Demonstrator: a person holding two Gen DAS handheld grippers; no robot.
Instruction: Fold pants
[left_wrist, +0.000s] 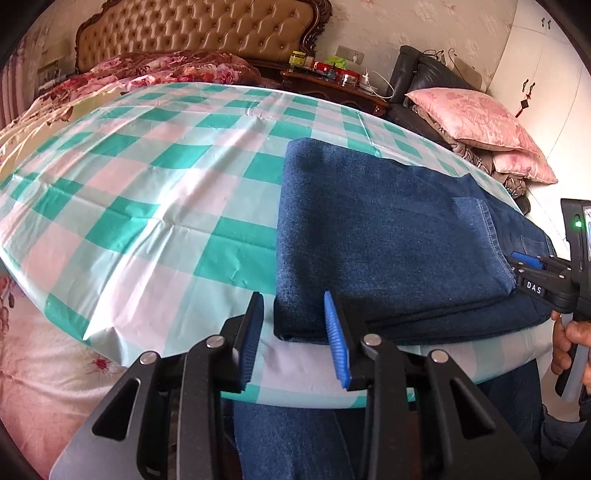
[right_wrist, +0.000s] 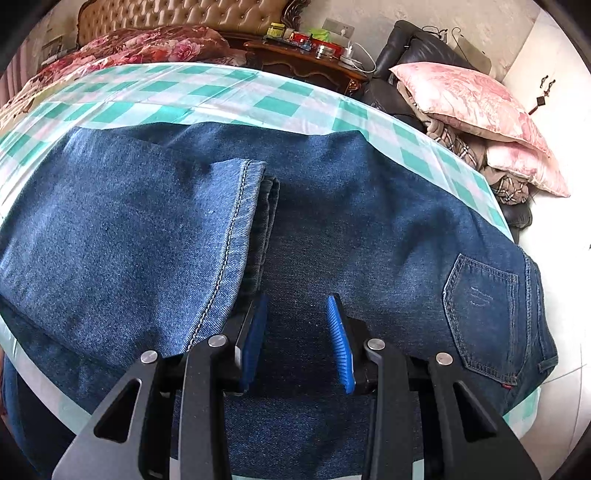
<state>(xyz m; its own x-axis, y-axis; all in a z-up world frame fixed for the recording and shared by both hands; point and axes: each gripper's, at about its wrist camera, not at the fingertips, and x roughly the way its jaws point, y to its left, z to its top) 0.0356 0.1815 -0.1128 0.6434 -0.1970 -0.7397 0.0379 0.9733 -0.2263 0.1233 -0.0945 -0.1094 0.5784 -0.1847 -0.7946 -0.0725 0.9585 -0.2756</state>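
Dark blue jeans (left_wrist: 388, 236) lie folded on a table under a green-and-white checked cloth (left_wrist: 147, 206). My left gripper (left_wrist: 295, 332) stands open at the near left corner of the fold. Its right pad (left_wrist: 336, 339) is over the denim and its left pad (left_wrist: 253, 336) is over the cloth. The right wrist view shows the leg hem (right_wrist: 236, 236) folded over the seat part, with a back pocket (right_wrist: 480, 314) at the right. My right gripper (right_wrist: 297, 332) is open just right of that hem, with denim below the gap. It also shows at the fold's right edge (left_wrist: 522, 271).
A hand (left_wrist: 569, 343) holds the right gripper's handle. Behind the table are a bed with a tufted headboard (left_wrist: 192, 33), a cluttered nightstand (left_wrist: 332, 81) and pink pillows (left_wrist: 476, 122) on a dark seat. More denim (left_wrist: 288, 435) shows below the table's near edge.
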